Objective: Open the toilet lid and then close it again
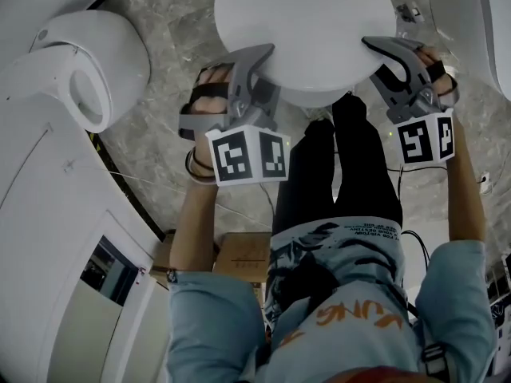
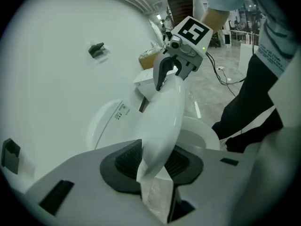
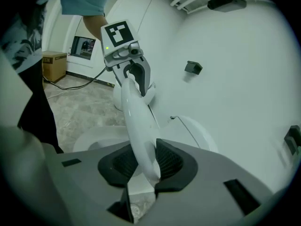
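The white toilet lid is half raised above the seat, tilted between upright and flat. My left gripper clamps the lid's left rim and my right gripper clamps its right rim. In the left gripper view the lid's edge runs between the dark pads of the left gripper, and the right gripper holds the far rim. In the right gripper view the lid sits between the pads of the right gripper, with the left gripper at the far end.
The person's dark trouser legs stand close in front of the bowl. A white rounded fixture sits at the left, a cardboard box on the marble floor behind, with cables trailing. A curved white wall backs the toilet.
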A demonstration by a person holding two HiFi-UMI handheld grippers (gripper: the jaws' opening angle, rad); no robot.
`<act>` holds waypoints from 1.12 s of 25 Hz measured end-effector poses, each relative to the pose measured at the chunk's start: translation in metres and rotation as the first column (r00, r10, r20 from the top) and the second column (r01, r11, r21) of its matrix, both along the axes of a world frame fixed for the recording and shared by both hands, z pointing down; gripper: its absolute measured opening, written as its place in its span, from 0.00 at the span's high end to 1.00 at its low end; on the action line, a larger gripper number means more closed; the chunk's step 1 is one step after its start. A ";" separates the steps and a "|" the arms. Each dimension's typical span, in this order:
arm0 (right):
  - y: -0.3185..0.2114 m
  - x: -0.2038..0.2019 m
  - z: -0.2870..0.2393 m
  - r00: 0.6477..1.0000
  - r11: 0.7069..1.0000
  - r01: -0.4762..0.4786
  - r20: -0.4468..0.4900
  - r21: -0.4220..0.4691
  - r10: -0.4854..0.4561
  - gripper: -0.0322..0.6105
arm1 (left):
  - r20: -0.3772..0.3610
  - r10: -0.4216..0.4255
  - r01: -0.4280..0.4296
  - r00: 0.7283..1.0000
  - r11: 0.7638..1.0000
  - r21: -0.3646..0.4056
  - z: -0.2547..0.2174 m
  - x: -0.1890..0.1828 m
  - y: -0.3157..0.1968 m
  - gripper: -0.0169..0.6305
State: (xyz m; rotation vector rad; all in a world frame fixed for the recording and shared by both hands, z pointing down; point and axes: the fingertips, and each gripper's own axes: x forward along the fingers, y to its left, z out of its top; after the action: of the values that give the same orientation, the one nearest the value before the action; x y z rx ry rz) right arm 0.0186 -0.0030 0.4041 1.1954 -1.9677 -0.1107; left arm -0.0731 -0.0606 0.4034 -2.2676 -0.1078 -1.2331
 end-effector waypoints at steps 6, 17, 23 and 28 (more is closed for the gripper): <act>0.035 -0.015 0.032 0.998 0.998 0.043 -0.033 -0.047 -0.045 0.72 | 0.067 0.035 -0.033 0.997 0.999 -0.020 0.030 -0.015 0.039 0.71; 0.053 -0.043 0.066 0.994 0.989 0.081 -0.067 -0.123 -0.089 0.65 | 0.144 0.062 -0.049 0.988 0.994 -0.097 0.063 -0.043 0.061 0.60; 0.065 -0.057 0.088 0.989 0.975 0.115 -0.074 -0.189 -0.131 0.59 | 0.187 0.084 -0.065 0.979 0.992 -0.107 0.085 -0.056 0.073 0.57; 0.079 -0.067 0.108 0.981 0.953 0.161 -0.065 -0.258 -0.183 0.55 | 0.223 0.117 -0.091 0.968 0.988 -0.125 0.105 -0.065 0.087 0.54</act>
State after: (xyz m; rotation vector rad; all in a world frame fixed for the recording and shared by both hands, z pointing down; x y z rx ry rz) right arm -0.0479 0.0764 0.5116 0.8408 -1.9395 -0.0022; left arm -0.1385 0.0259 0.5085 -2.1739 -0.3880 -1.4617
